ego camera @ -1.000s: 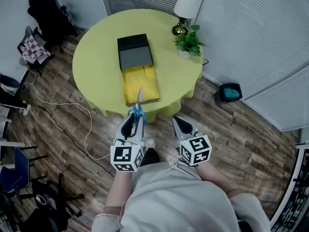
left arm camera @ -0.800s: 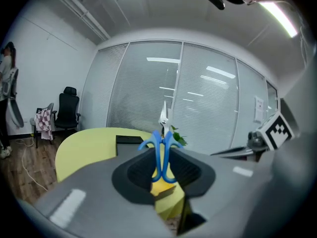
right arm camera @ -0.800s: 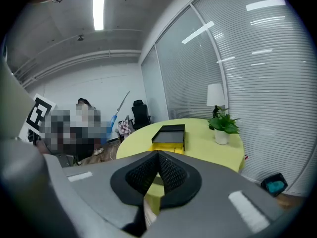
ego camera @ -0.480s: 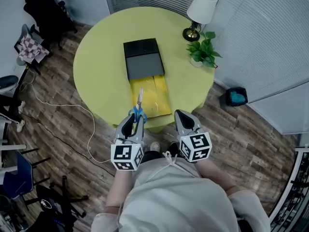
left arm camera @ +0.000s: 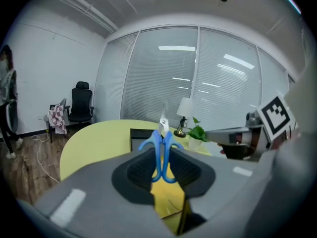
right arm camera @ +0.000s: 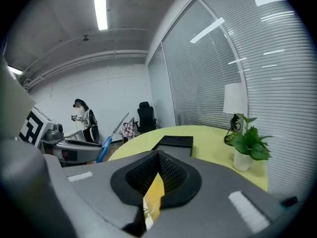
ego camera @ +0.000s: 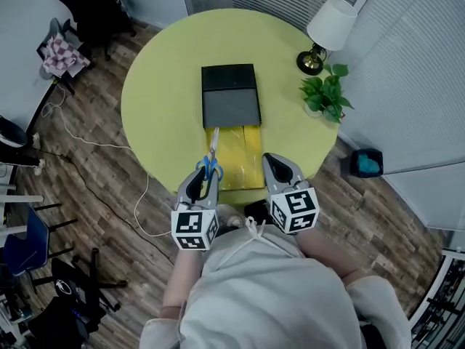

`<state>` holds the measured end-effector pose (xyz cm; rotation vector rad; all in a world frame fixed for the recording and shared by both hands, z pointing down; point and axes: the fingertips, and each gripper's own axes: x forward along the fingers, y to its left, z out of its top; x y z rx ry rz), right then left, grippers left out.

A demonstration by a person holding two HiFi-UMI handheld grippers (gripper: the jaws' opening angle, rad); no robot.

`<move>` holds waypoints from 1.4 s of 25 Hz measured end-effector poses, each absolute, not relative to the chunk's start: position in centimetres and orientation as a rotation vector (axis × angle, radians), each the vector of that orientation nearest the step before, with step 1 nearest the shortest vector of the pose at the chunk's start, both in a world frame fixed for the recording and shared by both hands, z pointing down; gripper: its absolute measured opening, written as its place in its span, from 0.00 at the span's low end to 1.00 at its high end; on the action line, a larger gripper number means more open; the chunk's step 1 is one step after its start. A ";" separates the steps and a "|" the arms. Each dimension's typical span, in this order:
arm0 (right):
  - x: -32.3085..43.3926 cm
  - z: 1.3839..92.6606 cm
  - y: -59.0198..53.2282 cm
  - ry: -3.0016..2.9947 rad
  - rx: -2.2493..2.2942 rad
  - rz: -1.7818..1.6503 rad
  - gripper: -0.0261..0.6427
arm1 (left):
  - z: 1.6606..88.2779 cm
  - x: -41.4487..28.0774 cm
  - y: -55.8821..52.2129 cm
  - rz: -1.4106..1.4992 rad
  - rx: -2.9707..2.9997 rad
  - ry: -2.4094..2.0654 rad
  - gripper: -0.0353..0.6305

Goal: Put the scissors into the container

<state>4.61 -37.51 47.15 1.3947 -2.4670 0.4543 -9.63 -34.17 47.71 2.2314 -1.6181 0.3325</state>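
- Round yellow-green table [ego camera: 160, 100] on a wood floor [ego camera: 94, 187] – fills the upper middle of the head view.
- Container [ego camera: 230, 97] sits near the table's middle: black box, with its yellow tray [ego camera: 245, 147] pulled out toward the person, reaching almost to the table's near edge.
- Lamp [ego camera: 328, 27] with a white shade and a potted plant [ego camera: 324, 97] stand side by side at the table's right edge, well apart from the container.
- Left gripper [ego camera: 202, 184] – clamped on the scissors [ego camera: 211, 158], pads pressing the blue handles from both sides; it is held in the air just at the table's near edge.
- Right gripper [ego camera: 276, 164] – jaws drawn together, nothing between them; it hangs beside the left one, just off the tray's near right corner.
- Scissors: blades closed, pointing forward at the container, tip over the tray's left edge in the head view; not in the container yet.
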 end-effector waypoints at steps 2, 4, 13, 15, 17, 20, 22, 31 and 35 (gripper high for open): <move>4.4 47.2 -38.8 -2.477 1.361 0.444 0.04 | 48.5 -9.6 -34.9 0.348 2.202 -1.636 0.19; 4.3 47.6 -39.8 -2.479 1.328 0.449 0.04 | 49.6 -9.6 -35.5 0.363 2.163 -1.642 0.19; 5.1 52.1 -41.7 -2.435 1.214 0.554 0.04 | 58.1 -6.8 -36.7 0.504 1.992 -1.500 0.19; 5.2 53.0 -41.7 -2.426 1.185 0.567 0.04 | 59.5 -6.3 -37.2 0.553 1.975 -1.479 0.19; 5.2 53.9 -41.5 -2.413 1.155 0.579 0.04 | 61.0 -6.0 -37.6 0.608 1.953 -1.453 0.19; 5.3 54.8 -41.3 -2.397 1.128 0.601 0.04 | 62.9 -5.8 -38.1 0.691 1.915 -1.415 0.19; 5.4 55.2 -41.4 -2.392 1.119 0.609 0.04 | 63.7 -5.5 -38.5 0.719 1.890 -1.391 0.19; 6.0 56.4 -41.8 -2.377 1.108 0.640 0.04 | 66.6 -4.3 -38.8 0.872 1.817 -1.292 0.20; 5.9 56.5 -42.0 -2.376 1.098 0.647 0.04 | 67.3 -4.0 -38.8 0.932 1.799 -1.252 0.20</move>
